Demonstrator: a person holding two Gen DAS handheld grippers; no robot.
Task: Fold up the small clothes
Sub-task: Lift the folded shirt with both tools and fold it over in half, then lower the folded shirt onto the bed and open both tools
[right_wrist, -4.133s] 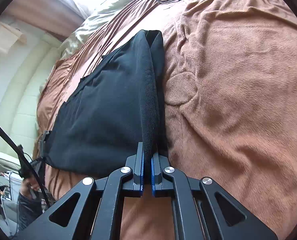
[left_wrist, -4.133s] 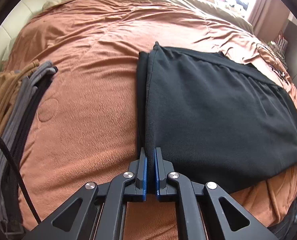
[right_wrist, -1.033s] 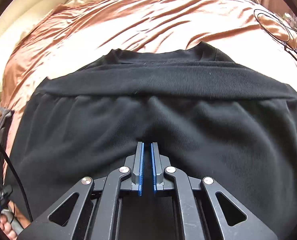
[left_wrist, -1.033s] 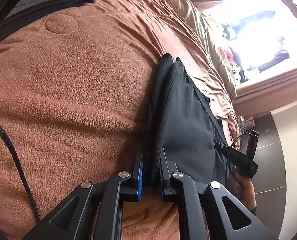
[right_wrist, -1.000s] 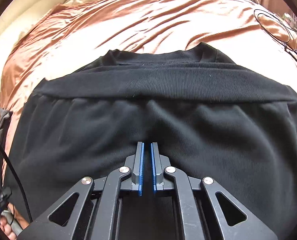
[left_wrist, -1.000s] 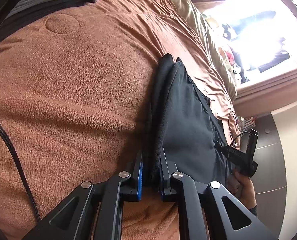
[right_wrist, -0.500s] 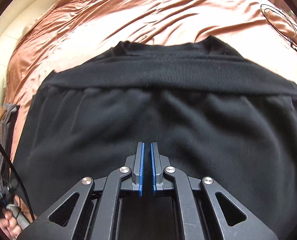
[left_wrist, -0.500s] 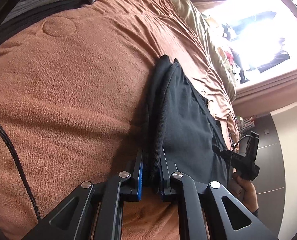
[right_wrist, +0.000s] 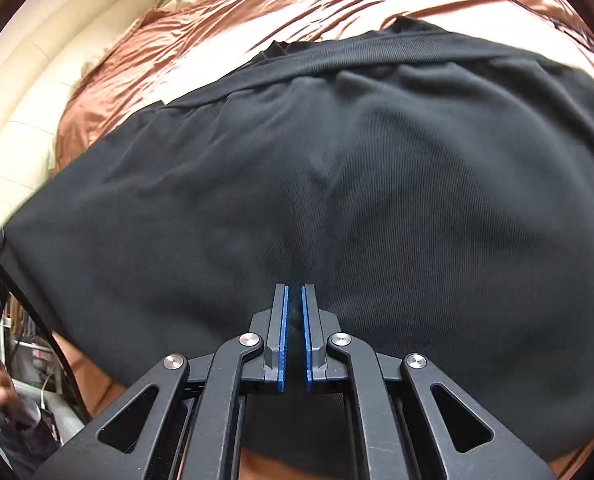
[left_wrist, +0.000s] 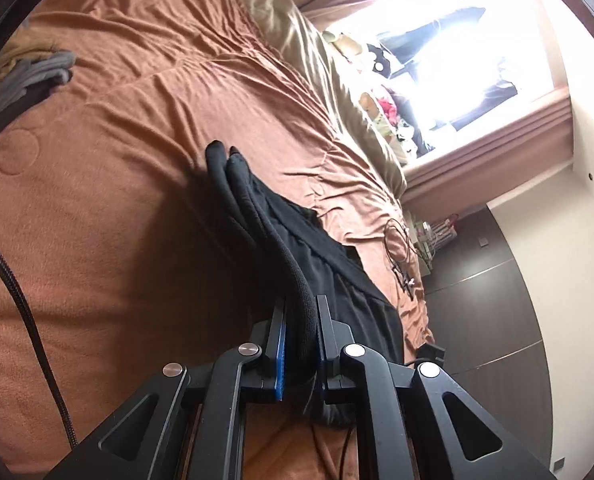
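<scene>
A black garment [left_wrist: 329,256] lies on a brown bed cover [left_wrist: 109,216]. My left gripper [left_wrist: 300,320] is shut on its thick folded edge and holds that edge lifted above the cover, which shows a shadow beneath. In the right wrist view the garment [right_wrist: 357,184] fills most of the frame, with its ribbed band at the far side. My right gripper [right_wrist: 293,304] is shut on a pinch of the black fabric near its close edge.
A stack of folded grey and tan clothes [left_wrist: 21,80] lies at the far left of the bed. A cable and glasses [left_wrist: 401,256] lie on the cover beyond the garment. A cream headboard [right_wrist: 29,92] borders the bed. A bright window [left_wrist: 457,60] is behind.
My left gripper has lifted the garment's folded edge off the cover and the view has swung. My right gripper has come up with the fabric, and the garment now tilts across the frame.
</scene>
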